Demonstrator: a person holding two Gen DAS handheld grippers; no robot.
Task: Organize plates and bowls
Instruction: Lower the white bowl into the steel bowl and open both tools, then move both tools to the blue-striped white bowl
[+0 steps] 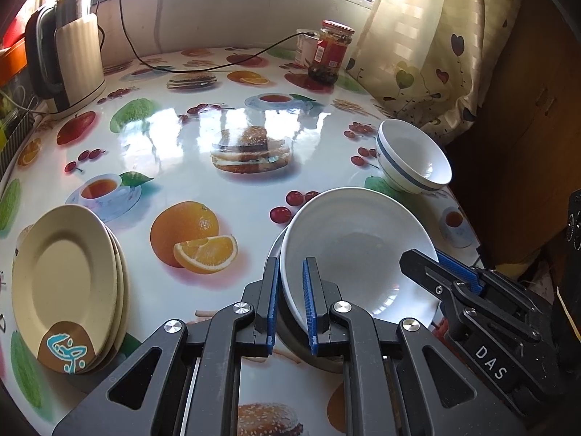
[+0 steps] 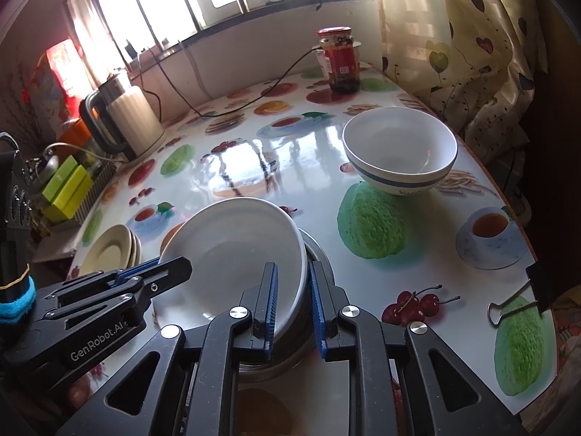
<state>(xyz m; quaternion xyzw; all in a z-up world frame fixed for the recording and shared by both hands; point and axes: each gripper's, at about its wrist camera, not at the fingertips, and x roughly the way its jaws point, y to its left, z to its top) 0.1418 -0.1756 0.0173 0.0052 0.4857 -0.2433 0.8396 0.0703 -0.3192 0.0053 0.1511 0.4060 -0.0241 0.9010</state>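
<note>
You are setting the white dish [image 1: 359, 247] into the steel bowl [image 2: 319, 250] at the near right part of the table [image 1: 181, 138], and it is sitting tilted there, its left side riding higher than its right, so I judge the nesting as not quite settled. Your left gripper [image 1: 290, 265] is pinching the dish's near-left rim, jaws almost closed with the thin wall squeezed between the blue pads. Your right gripper [image 2: 294, 269] is straddling the near-right rim with its jaws only slightly apart; the inner pad is lying against the dish, but a sliver of steel is showing between the rim and the outer pad, so it is reading as loose rather than clamping. Because one side is carrying the load, you are risking a twist or a slip off the steel edge. Lower the left side gently until the dish is lying level in the bowl, then ease that grip off and lift both tools straight up and back so no pad catches the rim. The blue-banded bowl [image 1: 414, 156] is waiting just beyond, close to the table's right edge, and the stack of cream plates [image 1: 65, 283] is lying well apart at the near left.
</note>
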